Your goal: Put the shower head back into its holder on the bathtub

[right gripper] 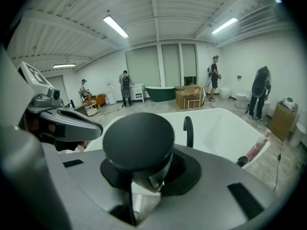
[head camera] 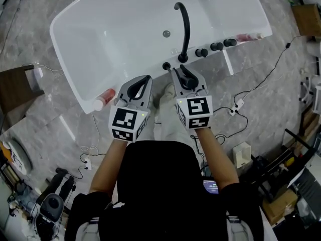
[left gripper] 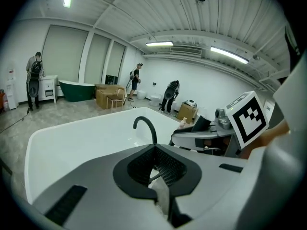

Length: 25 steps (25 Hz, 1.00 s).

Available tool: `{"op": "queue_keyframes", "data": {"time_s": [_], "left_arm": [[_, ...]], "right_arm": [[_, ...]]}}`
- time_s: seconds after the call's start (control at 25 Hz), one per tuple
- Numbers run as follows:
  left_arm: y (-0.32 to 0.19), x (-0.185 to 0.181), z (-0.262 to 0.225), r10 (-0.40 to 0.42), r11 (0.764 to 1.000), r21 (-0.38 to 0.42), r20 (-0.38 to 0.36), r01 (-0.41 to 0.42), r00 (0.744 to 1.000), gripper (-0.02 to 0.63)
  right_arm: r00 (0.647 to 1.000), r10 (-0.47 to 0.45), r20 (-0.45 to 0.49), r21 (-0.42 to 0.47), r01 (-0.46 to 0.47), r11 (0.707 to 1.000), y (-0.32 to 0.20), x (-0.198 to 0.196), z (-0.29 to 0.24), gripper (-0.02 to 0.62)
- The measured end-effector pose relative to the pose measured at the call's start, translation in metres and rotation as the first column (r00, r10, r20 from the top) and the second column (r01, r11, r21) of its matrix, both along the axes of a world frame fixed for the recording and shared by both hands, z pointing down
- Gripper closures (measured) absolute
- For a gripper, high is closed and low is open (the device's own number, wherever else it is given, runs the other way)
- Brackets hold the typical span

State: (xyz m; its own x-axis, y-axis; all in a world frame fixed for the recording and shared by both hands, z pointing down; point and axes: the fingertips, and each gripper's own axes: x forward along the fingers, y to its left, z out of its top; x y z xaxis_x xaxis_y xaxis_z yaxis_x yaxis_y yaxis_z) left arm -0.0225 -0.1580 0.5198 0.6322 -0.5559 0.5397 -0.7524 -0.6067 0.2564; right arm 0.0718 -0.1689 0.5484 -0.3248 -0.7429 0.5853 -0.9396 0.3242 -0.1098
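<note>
Head view, looking steeply down: you stand at the near side of a white bathtub [head camera: 77, 72] set on a grey stone-patterned floor [head camera: 261, 114]. Right tongs [head camera: 183, 73]: clenched on the black shower head [right gripper: 138, 140], whose round face fills the middle of the right gripper view. It is held at the tub's near rim, close to the base of the spout; whether it touches the rim cannot be told. Left tongs [head camera: 147, 79]: closed tip to tip with nothing between them, just left of the right tongs and also at the near rim. Fittings on the near rim: one black curved spout [head camera: 186, 29] arching over the basin; one small black round fitting [head camera: 166, 66] just left of the spout's base; three black knobs [head camera: 216, 46] in a row to its right. Basin: one round drain [head camera: 166, 33] on the white bottom. Loose items: one pink bottle [head camera: 104, 99] lying at the near-left corner of the rim; one pinkish bottle [head camera: 248, 36] at the right end of the rim. Floor, right of you: white cables and a plug block [head camera: 235, 107]. Far room, seen in both gripper views: several people standing, a dark green tub [left gripper: 76, 90] and cardboard boxes [left gripper: 108, 97].
</note>
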Motion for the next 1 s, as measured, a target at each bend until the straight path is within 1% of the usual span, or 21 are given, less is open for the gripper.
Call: {"op": "queue_keyframes", "data": {"time_s": [0.12,0.32,0.56,0.76,1.0], "left_arm": [[-0.005,-0.003,0.019,-0.017,0.999,-0.027,0.011,0.018,1.000,0.591],[-0.010,-0.017,0.048,-0.071,0.994,-0.080,0.025,0.073,0.997,0.591],[-0.010,-0.017,0.080,-0.077,0.991,-0.107,0.046,0.082,0.996,0.591],[-0.010,-0.022,0.110,-0.094,0.985,-0.136,0.069,0.103,0.993,0.591],[-0.005,-0.023,0.135,-0.085,0.981,-0.165,0.092,0.100,0.992,0.592]], "right_arm": [[1.000,-0.022,-0.006,-0.017,0.022,1.000,-0.009,-0.002,0.022,0.494],[0.997,-0.073,-0.035,-0.032,0.072,0.997,-0.017,-0.012,0.049,0.494],[0.993,-0.110,-0.050,-0.047,0.108,0.993,-0.023,-0.018,0.085,0.494],[0.992,-0.113,-0.054,-0.062,0.110,0.992,-0.030,-0.017,0.115,0.494],[0.990,-0.132,-0.050,-0.085,0.128,0.988,-0.035,-0.019,0.146,0.493]]}}
